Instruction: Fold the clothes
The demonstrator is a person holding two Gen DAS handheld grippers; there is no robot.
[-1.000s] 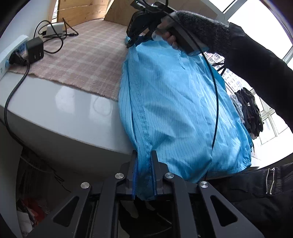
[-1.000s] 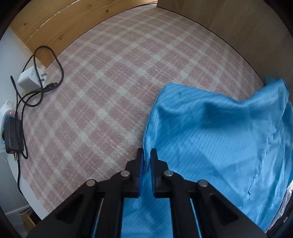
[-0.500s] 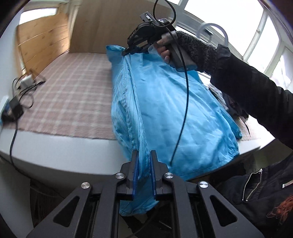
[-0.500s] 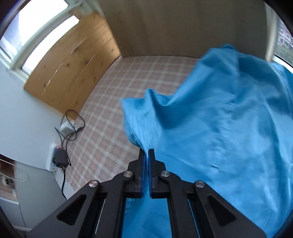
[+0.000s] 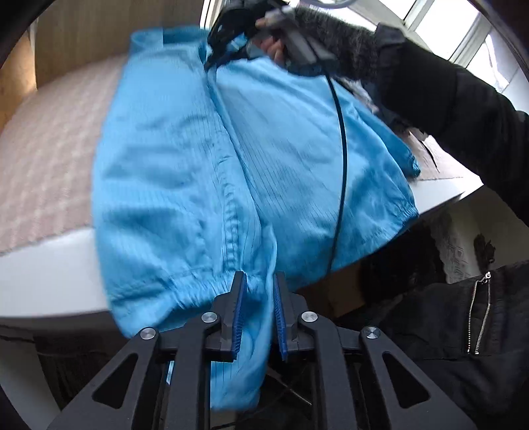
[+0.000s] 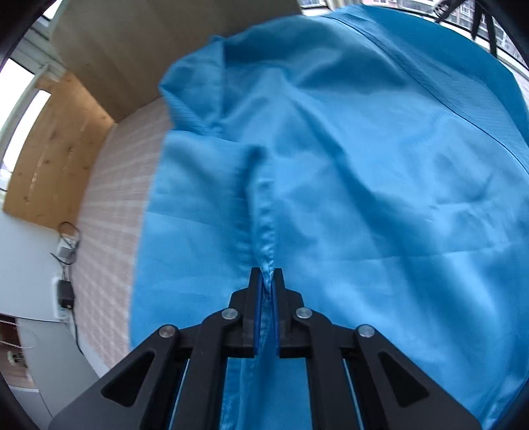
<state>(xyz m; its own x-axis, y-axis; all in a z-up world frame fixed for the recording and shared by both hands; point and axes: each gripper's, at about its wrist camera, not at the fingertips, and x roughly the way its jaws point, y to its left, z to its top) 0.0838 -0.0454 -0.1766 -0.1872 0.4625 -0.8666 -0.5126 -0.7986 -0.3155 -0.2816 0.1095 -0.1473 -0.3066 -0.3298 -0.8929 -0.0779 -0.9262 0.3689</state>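
Observation:
A bright blue striped garment (image 5: 205, 172) hangs stretched in the air between my two grippers, above the table. My left gripper (image 5: 258, 281) is shut on its lower hem near the table's front edge. My right gripper (image 6: 266, 278) is shut on the garment's (image 6: 363, 165) upper edge along a seam. In the left wrist view the right gripper (image 5: 231, 20) shows at the top, held by a gloved hand, clamping the cloth's far end. The cloth fills most of the right wrist view.
A pink plaid cloth (image 5: 43, 139) covers the white table (image 5: 49, 268). Wooden panels (image 6: 53, 158) stand at the back. A power strip with chargers and cables (image 6: 64, 281) lies at the table's left edge. The person's dark jacket (image 5: 463, 314) is at the right.
Both grippers have lifted the garment off the table and swung it up and to the right. It now hangs spread open between them instead of lying on the plaid cloth.

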